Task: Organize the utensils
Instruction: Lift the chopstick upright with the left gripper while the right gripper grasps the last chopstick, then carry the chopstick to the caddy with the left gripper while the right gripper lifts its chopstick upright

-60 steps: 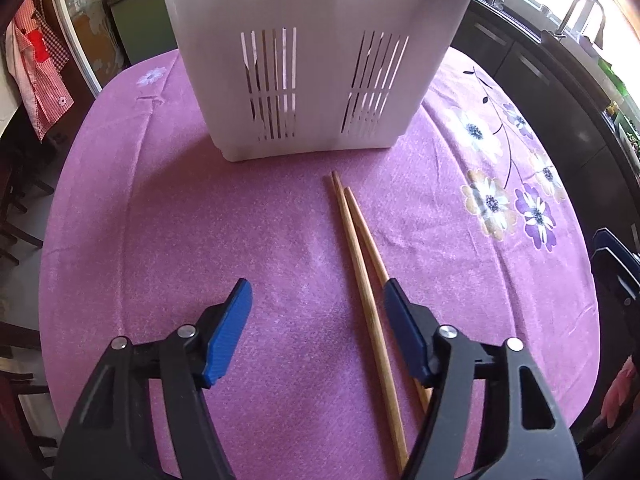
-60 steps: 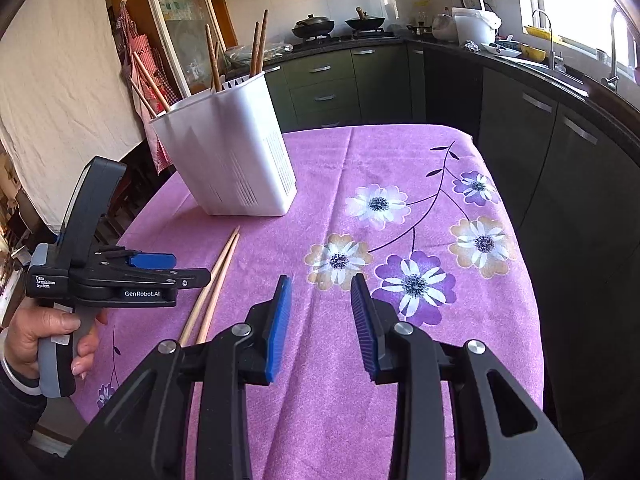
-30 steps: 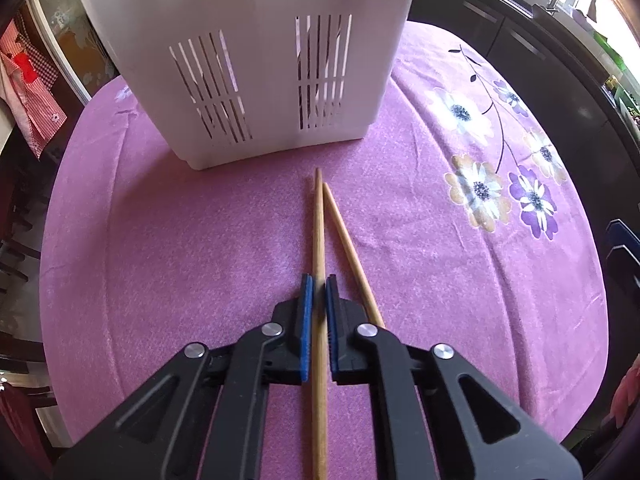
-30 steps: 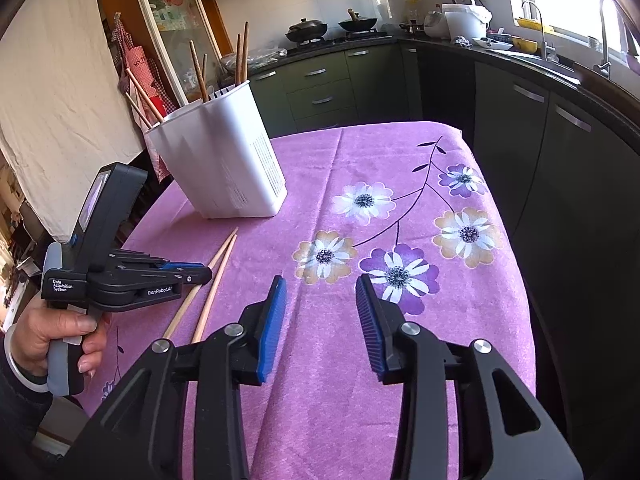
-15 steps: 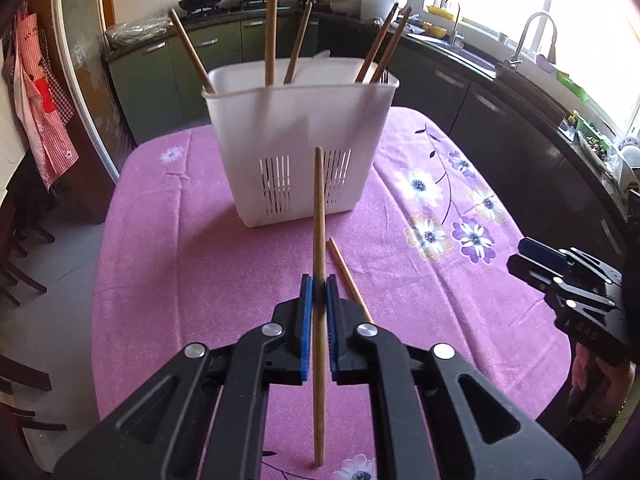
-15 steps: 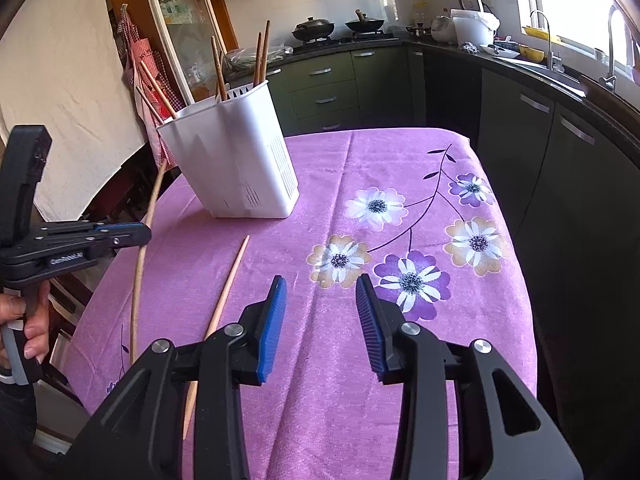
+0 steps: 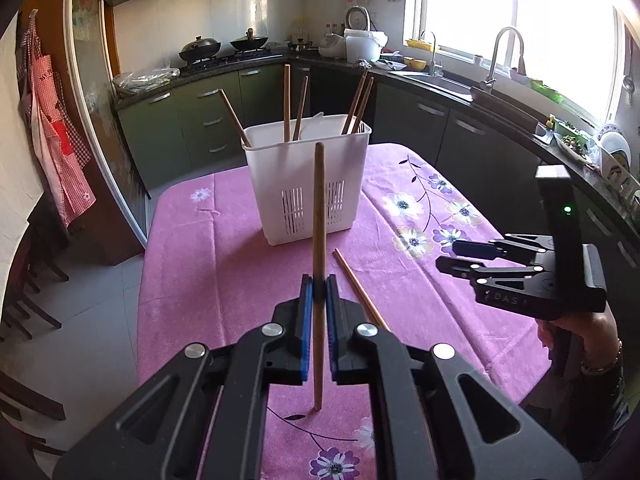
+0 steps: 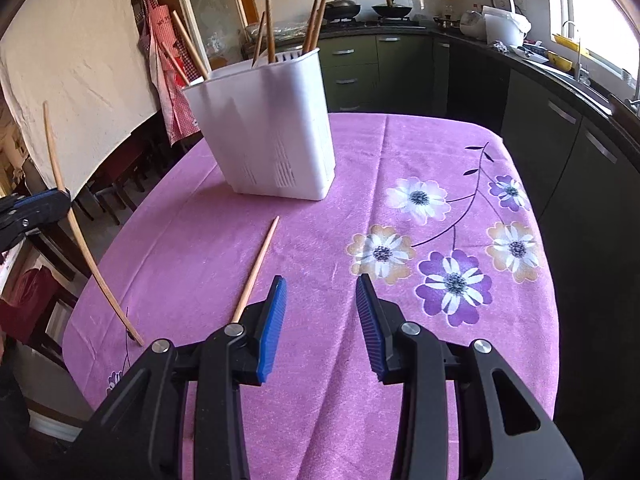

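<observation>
Left gripper (image 7: 316, 300) clamped a long wooden chopstick (image 7: 319, 216), near upright, short of the white slotted plastic utensil basket (image 7: 306, 184). Second chopstick (image 8: 256, 268) lay flat, pointing basketward. Right gripper (image 8: 320, 316) jaws apart, empty.

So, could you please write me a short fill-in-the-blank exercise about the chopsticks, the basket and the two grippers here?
1. The left gripper is shut on one ____.
2. The right gripper is open and holds ____.
3. One loose chopstick lies on the purple ____.
4. The white basket already holds several chopsticks standing ____.

Missing words: chopstick; nothing; tablecloth; upright
</observation>
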Demonstrator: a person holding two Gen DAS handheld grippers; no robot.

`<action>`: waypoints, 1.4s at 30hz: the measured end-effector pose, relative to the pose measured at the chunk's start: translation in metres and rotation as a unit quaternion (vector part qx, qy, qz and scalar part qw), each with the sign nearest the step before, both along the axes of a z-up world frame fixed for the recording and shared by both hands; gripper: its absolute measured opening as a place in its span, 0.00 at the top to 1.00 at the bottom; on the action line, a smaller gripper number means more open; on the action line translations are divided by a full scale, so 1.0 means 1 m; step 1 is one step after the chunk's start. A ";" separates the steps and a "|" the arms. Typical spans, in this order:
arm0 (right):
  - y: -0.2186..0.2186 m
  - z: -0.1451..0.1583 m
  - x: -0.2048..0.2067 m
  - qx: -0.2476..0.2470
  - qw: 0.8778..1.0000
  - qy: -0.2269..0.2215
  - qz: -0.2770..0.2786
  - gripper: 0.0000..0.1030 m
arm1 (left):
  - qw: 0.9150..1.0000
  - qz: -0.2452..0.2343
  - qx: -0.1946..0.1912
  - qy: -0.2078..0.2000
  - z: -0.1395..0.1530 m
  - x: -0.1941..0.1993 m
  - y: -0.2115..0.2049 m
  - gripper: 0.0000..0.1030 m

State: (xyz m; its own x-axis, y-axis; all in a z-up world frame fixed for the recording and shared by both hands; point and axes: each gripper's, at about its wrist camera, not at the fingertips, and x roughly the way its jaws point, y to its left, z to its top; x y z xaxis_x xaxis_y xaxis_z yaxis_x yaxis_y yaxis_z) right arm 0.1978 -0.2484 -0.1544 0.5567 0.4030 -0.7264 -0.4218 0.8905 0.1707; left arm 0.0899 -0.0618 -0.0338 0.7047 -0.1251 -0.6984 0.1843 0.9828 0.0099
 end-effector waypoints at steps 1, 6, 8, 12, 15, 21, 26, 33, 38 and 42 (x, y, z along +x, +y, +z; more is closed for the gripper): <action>0.006 -0.002 0.003 -0.004 1.000 0.006 0.007 0.65 | 1.000 0.000 0.000 -0.002 0.000 -0.003 0.001 0.93; 0.042 -0.016 0.024 -0.028 0.998 0.043 0.044 0.65 | 1.000 0.000 -0.003 -0.013 0.003 -0.020 0.012 0.94; 0.059 -0.023 0.033 -0.040 0.996 0.057 0.056 0.65 | 1.000 0.002 0.001 -0.017 0.002 -0.026 0.016 0.93; 0.088 -0.035 0.049 -0.060 0.992 0.084 0.075 0.65 | 1.000 0.004 0.001 -0.022 0.002 -0.034 0.023 0.93; 0.105 -0.044 0.060 -0.084 0.989 0.097 0.075 0.66 | 1.000 0.002 -0.001 -0.022 0.002 -0.038 0.027 0.93; 0.128 -0.055 0.074 -0.123 0.985 0.102 0.066 0.71 | 1.000 -0.004 -0.003 -0.024 0.002 -0.039 0.030 0.93; 0.146 -0.058 0.072 -0.140 0.983 0.097 0.071 0.85 | 1.000 -0.007 -0.005 -0.023 0.002 -0.038 0.030 0.93; 0.161 -0.062 0.073 -0.138 0.983 0.095 0.078 0.91 | 1.000 -0.005 -0.006 -0.022 0.003 -0.039 0.030 0.93; 0.158 -0.064 0.072 -0.129 0.984 0.095 0.079 0.93 | 1.000 -0.003 -0.004 -0.021 0.003 -0.039 0.030 0.93; 0.146 -0.048 0.065 -0.110 0.988 0.076 0.072 0.94 | 1.000 -0.002 -0.003 -0.019 0.003 -0.039 0.030 0.93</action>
State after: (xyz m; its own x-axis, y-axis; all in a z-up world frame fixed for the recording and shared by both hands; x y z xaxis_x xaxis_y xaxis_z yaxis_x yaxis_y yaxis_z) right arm 0.2631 -0.1025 -0.2022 0.3823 0.2928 -0.8764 -0.5316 0.8455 0.0506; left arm 0.0511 -0.0315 -0.0310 0.7298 -0.1322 -0.6708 0.1888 0.9819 0.0118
